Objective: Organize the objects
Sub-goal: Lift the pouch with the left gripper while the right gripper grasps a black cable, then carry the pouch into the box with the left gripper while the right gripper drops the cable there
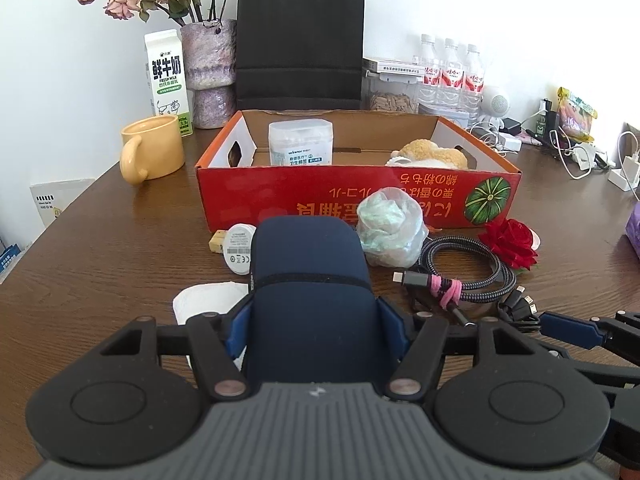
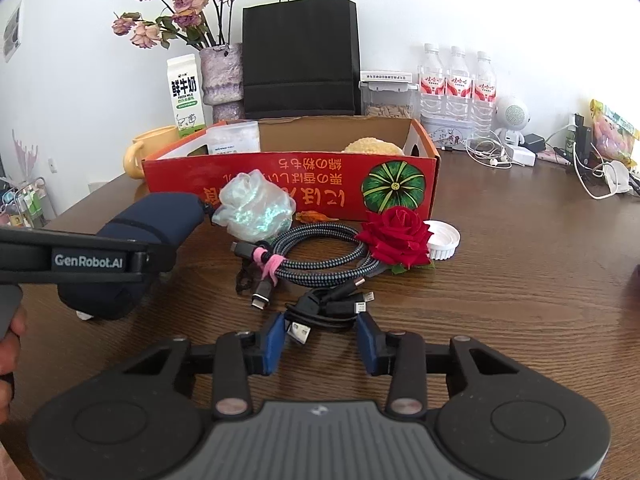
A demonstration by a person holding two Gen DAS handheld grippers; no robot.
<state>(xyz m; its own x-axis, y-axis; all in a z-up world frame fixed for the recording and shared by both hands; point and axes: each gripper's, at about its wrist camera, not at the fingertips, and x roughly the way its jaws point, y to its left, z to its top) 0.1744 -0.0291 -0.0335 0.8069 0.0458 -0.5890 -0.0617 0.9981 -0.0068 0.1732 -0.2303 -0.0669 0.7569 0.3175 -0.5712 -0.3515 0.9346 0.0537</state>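
Observation:
My left gripper [image 1: 314, 320] is shut on a navy soft case [image 1: 308, 280], held a little above the table in front of the red cardboard box [image 1: 340, 196]; the case also shows in the right wrist view [image 2: 132, 248]. My right gripper [image 2: 322, 344] is open, its fingers on either side of a small black cable bundle [image 2: 332, 308]. A braided cable [image 2: 320, 248], a red rose [image 2: 396, 236], a plastic-wrapped bundle [image 2: 256, 212] and a white lid [image 2: 442, 240] lie before the box. The box holds a cotton swab tub [image 1: 300, 142] and a plush toy [image 1: 432, 154].
A yellow mug [image 1: 152, 152], milk carton [image 1: 166, 80], flower vase [image 1: 208, 72], black paper bag [image 1: 300, 40] and water bottles [image 1: 450, 76] stand behind the box. A white disc [image 1: 239, 246] and tissue [image 1: 204, 300] lie near the case. Chargers and cables clutter the right [image 1: 580, 156].

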